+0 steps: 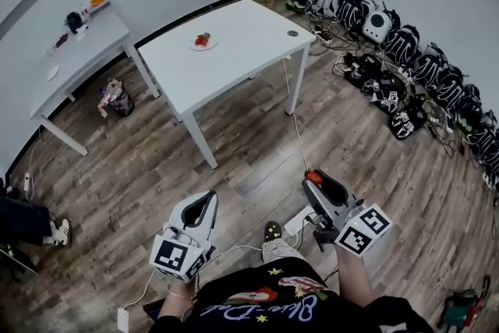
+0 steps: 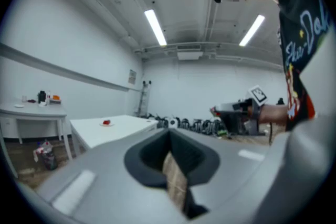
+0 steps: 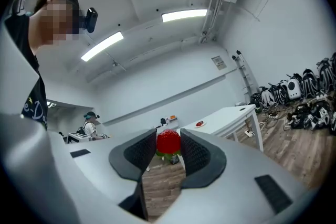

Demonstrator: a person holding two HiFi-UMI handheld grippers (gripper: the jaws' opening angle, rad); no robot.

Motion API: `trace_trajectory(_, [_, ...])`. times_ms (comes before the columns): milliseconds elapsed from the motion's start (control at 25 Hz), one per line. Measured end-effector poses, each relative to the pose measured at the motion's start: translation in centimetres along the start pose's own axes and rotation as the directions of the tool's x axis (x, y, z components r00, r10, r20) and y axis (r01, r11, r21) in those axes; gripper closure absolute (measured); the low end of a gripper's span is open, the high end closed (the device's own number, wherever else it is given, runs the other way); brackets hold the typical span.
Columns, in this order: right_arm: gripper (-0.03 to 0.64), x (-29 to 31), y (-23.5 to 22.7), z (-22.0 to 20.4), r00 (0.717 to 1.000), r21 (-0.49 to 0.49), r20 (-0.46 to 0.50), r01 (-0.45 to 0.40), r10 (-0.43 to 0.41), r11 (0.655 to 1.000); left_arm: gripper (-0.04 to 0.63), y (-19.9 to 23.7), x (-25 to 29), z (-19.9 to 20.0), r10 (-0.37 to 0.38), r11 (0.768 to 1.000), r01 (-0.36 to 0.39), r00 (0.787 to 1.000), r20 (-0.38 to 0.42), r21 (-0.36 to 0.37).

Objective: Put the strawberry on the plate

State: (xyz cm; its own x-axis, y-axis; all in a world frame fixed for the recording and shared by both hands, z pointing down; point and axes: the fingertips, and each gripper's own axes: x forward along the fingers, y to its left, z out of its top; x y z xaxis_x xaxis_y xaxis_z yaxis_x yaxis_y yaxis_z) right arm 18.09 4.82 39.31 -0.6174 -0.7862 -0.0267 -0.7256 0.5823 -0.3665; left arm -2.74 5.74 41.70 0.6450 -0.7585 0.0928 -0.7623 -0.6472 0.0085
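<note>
My right gripper point(image 1: 313, 177) is shut on a red strawberry point(image 3: 168, 141) with green leaves, held low over the wooden floor in front of the person. The strawberry point(image 1: 313, 176) shows as a red spot at the jaw tips in the head view. A small white plate point(image 1: 203, 44) lies far ahead on the white table point(image 1: 242, 51), with a red item on it. That plate point(image 3: 199, 124) is small in the right gripper view and also the left gripper view, plate point(image 2: 106, 123). My left gripper point(image 1: 209, 199) is shut and holds nothing, its jaw tips point(image 2: 169, 138) together.
A second white table point(image 1: 78, 51) with small items stands at the far left, a bag point(image 1: 115, 99) under it. Dark backpacks and helmets point(image 1: 405, 66) line the right wall. A cable point(image 1: 296, 129) runs from the table to a power strip point(image 1: 296, 224). Someone's shoes point(image 1: 56, 231) are at the left edge.
</note>
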Motion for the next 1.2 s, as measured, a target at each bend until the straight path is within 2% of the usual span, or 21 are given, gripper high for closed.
trace_trajectory(240, [0.469, 10.1, -7.6, 4.9, 0.987, -0.030, -0.058, -0.151, 0.150, 0.988, 0.597, 5.4, 12.2, 4.1, 0.054, 0.998, -0.052, 0.996, 0.069, -0.018])
trace_trajectory(440, [0.468, 18.4, -12.6, 6.3, 0.971, 0.012, -0.083, -0.226, 0.226, 0.974, 0.597, 9.5, 19.7, 3.5, 0.068, 0.998, -0.069, 0.998, 0.004, 0.007])
trace_trajectory(600, [0.469, 27.4, -16.9, 6.9, 0.955, -0.018, -0.117, -0.276, 0.273, 0.961, 0.597, 16.4, 25.8, 2.6, 0.099, 0.995, -0.099, 0.995, 0.006, -0.019])
trace_trajectory(840, [0.468, 43.6, -22.8, 8.9, 0.925, -0.076, -0.188, -0.348, 0.329, 0.934, 0.597, 28.8, 35.9, 3.4, 0.137, 0.991, -0.137, 0.989, 0.051, 0.001])
trace_trajectory(1080, [0.468, 57.5, -26.7, 7.4, 0.873, -0.128, -0.346, -0.407, 0.344, 0.904, 0.597, 38.6, 41.8, 3.8, 0.171, 0.985, -0.170, 0.985, 0.036, -0.014])
trace_trajectory(1200, [0.469, 62.6, -28.0, 5.8, 0.823, -0.154, -0.452, -0.451, 0.343, 0.879, 0.597, 40.9, 43.7, 3.8, 0.191, 0.981, -0.190, 0.982, 0.010, -0.040])
